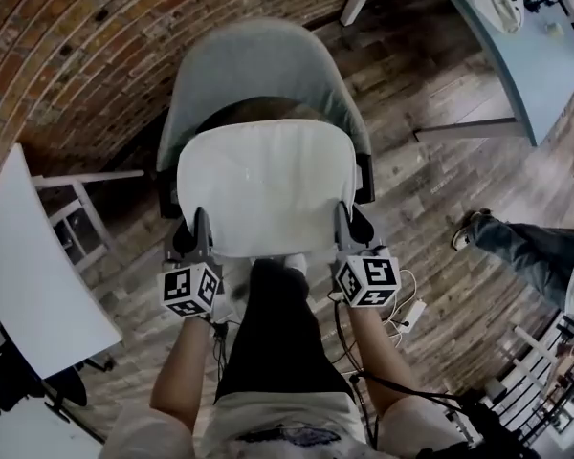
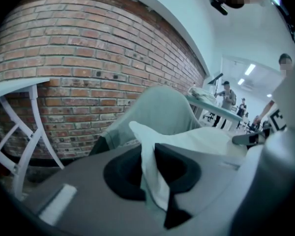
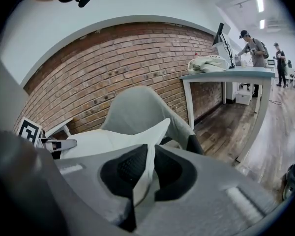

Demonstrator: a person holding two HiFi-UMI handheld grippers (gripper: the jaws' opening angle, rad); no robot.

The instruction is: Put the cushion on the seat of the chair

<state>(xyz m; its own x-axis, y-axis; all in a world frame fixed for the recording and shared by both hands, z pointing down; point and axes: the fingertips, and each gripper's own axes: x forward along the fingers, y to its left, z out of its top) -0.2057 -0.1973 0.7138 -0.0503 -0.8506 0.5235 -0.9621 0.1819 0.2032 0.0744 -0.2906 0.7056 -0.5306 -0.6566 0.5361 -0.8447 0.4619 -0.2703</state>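
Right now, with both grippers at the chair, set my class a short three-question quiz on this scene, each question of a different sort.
1. True or false: the left gripper and the right gripper are each shut on the cushion.
2. What is behind the chair? A brick wall; B window; C shelf.
3. Which cushion edge is gripped: the one nearest the person, or the far one?
Key: 1 true; 2 A; 3 the nearest edge, at its two corners.

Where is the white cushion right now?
The cushion is mid head view, over the grey chair, near corners pinched by left gripper and right gripper.
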